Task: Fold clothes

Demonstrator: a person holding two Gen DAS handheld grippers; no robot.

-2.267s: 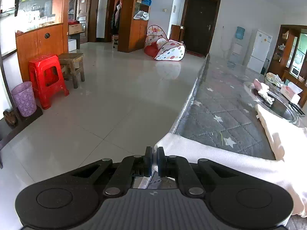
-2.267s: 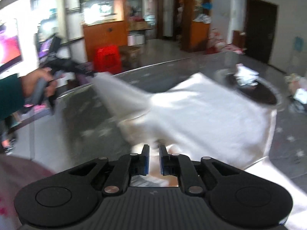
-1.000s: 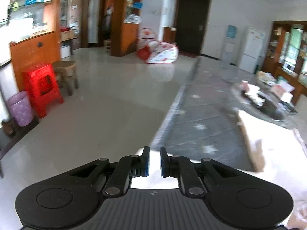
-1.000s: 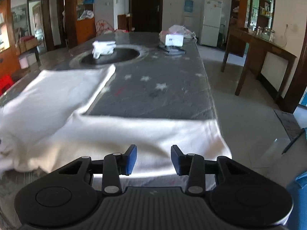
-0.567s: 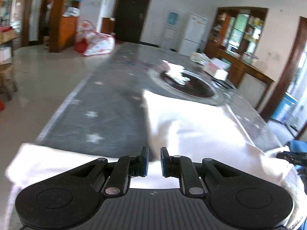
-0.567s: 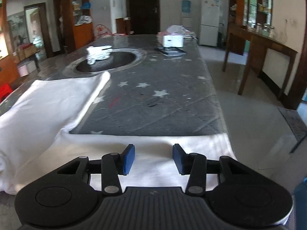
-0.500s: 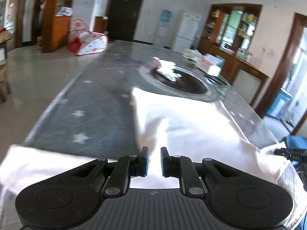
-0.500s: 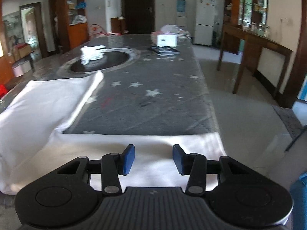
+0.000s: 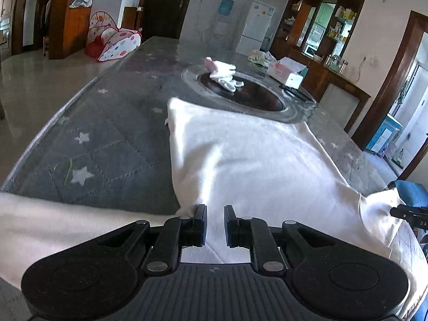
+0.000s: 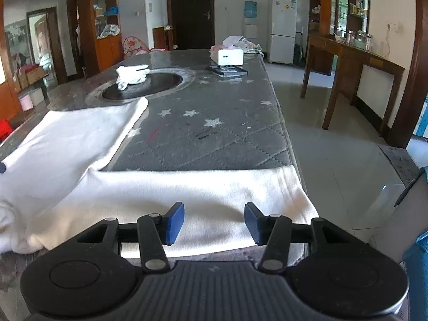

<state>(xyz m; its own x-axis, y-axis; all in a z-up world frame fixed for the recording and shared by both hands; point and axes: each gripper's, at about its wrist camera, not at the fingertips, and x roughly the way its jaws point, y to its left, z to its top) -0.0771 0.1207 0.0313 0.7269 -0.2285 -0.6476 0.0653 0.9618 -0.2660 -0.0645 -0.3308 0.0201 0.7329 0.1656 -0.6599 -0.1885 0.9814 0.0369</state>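
Note:
A white long-sleeved garment (image 9: 248, 157) lies spread on the grey star-patterned table (image 9: 107, 139). In the left wrist view its body runs away from me and one sleeve (image 9: 67, 222) stretches to the left along the near edge. My left gripper (image 9: 215, 226) hovers over the garment near the armpit, its jaws slightly apart with nothing between them. In the right wrist view the other sleeve (image 10: 203, 195) lies across the near table edge. My right gripper (image 10: 214, 222) is wide open just above that sleeve, holding nothing.
A round dark inset (image 10: 144, 84) in the table holds a crumpled white cloth (image 10: 132, 76). A tissue box (image 10: 230, 56) and a dark flat object (image 10: 227, 71) sit further back. The table edge drops to tiled floor (image 10: 342, 147) on the right; a wooden side table (image 10: 353, 61) stands beyond.
My left gripper let go of the left sleeve, swung right over the garment body and its jaws parted slightly. My right gripper released its sleeve and opened wide, then stayed over it.

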